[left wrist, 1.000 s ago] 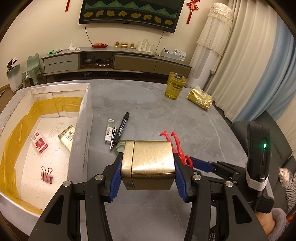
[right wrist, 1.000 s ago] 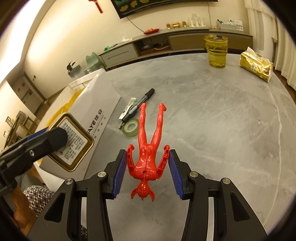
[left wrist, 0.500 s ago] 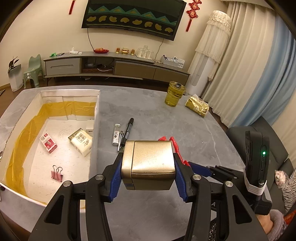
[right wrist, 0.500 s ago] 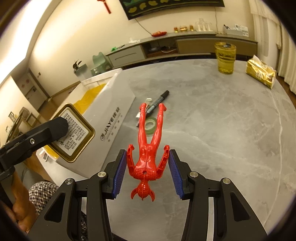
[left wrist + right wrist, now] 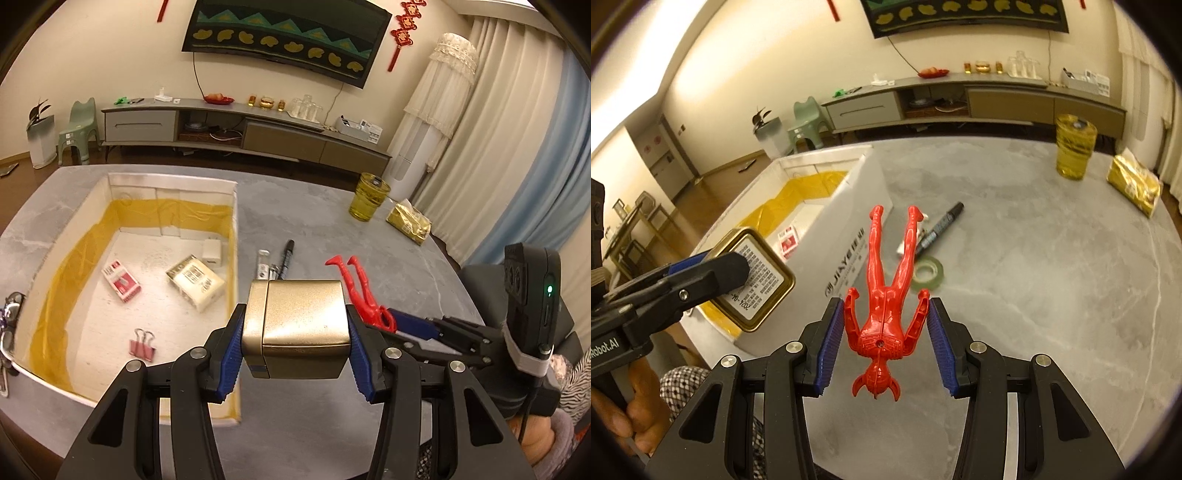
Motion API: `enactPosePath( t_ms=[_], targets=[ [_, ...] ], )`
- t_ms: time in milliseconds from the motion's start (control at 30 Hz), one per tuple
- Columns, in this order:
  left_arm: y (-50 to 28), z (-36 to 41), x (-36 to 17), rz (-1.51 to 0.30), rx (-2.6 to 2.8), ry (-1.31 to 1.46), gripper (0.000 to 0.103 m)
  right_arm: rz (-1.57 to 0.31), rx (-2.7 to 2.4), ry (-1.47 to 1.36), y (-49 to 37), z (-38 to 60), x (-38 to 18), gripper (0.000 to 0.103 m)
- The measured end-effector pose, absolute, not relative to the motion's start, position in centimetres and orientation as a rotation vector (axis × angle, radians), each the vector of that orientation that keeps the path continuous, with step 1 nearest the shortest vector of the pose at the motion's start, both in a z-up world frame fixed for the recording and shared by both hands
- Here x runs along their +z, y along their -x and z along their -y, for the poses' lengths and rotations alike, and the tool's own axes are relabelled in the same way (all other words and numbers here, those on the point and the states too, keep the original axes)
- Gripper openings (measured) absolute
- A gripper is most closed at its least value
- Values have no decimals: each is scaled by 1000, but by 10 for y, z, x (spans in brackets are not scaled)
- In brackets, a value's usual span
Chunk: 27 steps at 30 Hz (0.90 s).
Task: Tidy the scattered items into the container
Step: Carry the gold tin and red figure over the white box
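Observation:
My left gripper (image 5: 295,332) is shut on a gold tin box (image 5: 297,326), held in the air over the near right wall of the white container (image 5: 236,229). The tin (image 5: 753,280) shows its label side in the right wrist view. My right gripper (image 5: 886,334) is shut on a red toy figure (image 5: 886,288), head toward me and legs pointing away, lifted above the grey table (image 5: 1034,277). The figure (image 5: 356,288) appears just right of the tin in the left wrist view. A black marker (image 5: 940,227), a green tape roll (image 5: 927,273) and a small white stick (image 5: 263,264) lie on the table beside the container.
Inside the container lie a red-white card pack (image 5: 121,282), a cream box (image 5: 195,280), a white adapter (image 5: 211,252) and a pink binder clip (image 5: 142,345). A yellow glass (image 5: 369,201) and a gold foil bag (image 5: 408,223) stand at the far right. A hand (image 5: 639,402) holds the left gripper.
Both grippers have risen, each still holding its item. The left gripper's view now looks down into more of the container, and the right gripper with the figure has moved closer to the container's wall.

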State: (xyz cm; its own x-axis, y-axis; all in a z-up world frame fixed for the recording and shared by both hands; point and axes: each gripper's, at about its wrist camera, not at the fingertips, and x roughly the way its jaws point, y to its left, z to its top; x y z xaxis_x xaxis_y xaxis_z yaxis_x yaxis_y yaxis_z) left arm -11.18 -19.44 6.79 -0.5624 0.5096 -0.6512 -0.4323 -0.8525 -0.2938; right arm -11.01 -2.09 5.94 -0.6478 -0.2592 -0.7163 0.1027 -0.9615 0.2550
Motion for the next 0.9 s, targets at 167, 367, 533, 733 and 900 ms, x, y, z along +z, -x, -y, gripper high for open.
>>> enactPosePath(
  t_ms=[167,367,533,733,900],
  targets=[
    [121,215,72,145,2412,1027,52,226,-2669,-1179,124,34,76,48],
    [133,239,68,183,2438,1041,52,173,-2656,-1162,141,55,86,48],
    [144,252,67,200,2449,1045,52,124,-2644,-1152,153,72,93,48],
    [159,261,57,211,2438,1088,52,103,-2622,-1153,171,86,98,48],
    [170,265,51,181,2451,1121,52,85,-2608,-1155,188,94,103,48]
  ],
)
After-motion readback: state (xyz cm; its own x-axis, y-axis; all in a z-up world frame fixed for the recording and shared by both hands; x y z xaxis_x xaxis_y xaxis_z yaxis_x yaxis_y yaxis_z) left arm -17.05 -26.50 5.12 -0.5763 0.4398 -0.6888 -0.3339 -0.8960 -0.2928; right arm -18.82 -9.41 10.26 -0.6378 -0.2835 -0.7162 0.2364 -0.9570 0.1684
